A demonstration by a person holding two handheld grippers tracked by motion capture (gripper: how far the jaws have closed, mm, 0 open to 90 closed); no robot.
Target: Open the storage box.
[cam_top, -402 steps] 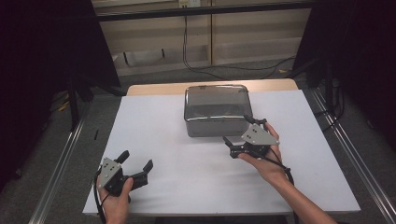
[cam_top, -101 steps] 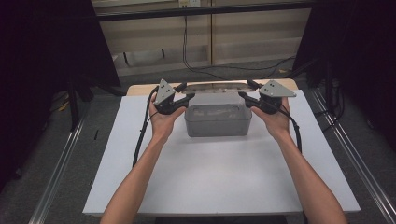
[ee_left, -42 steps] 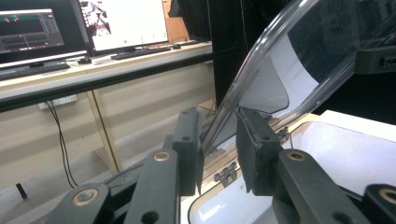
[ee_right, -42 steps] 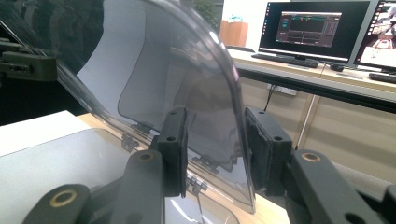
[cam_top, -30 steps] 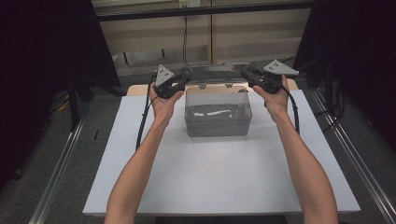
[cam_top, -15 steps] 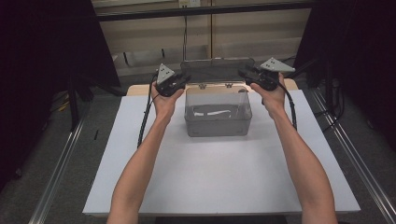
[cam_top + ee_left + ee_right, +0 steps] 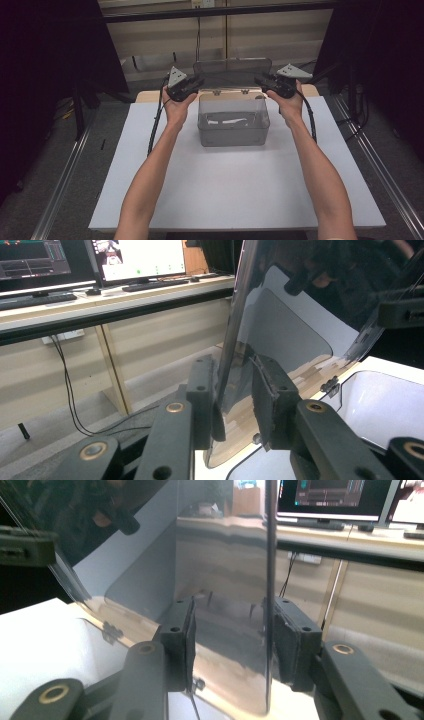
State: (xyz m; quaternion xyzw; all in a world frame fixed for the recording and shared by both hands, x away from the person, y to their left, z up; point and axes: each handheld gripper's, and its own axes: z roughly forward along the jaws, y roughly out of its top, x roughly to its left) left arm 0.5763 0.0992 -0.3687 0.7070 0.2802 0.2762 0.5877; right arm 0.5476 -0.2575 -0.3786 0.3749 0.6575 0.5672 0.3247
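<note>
A: High view first. The clear box (image 7: 233,126) sits just above the middle of the frame on the white desk (image 7: 235,190), and its lid (image 7: 232,72) stands swung up at the back, upper centre. Both arms reach up from the bottom edge.

B: And the tongs?

A: The left tongs (image 7: 196,83) meet the lid's left edge and the right tongs (image 7: 261,81) its right edge, level with each other (each with a grey plate on top). A pale strip lies inside the box.

B: Left gripper view now.

A: The left tongs (image 7: 235,395) come up at lower centre, drawn in narrow with the lid's (image 7: 280,325) edge running up between them. The left pad presses on the panel; I can't tell whether the right pad touches. The box's (image 7: 385,405) white inside shows at lower right, monitors at upper left.

B: Right gripper view?

A: The right tongs (image 7: 232,640) stand noticeably wider, having just been opening. The lid's (image 7: 220,580) edge rises between them close to the right pad, the left pad clear of it. White desk (image 7: 35,640) at lower left.
</note>
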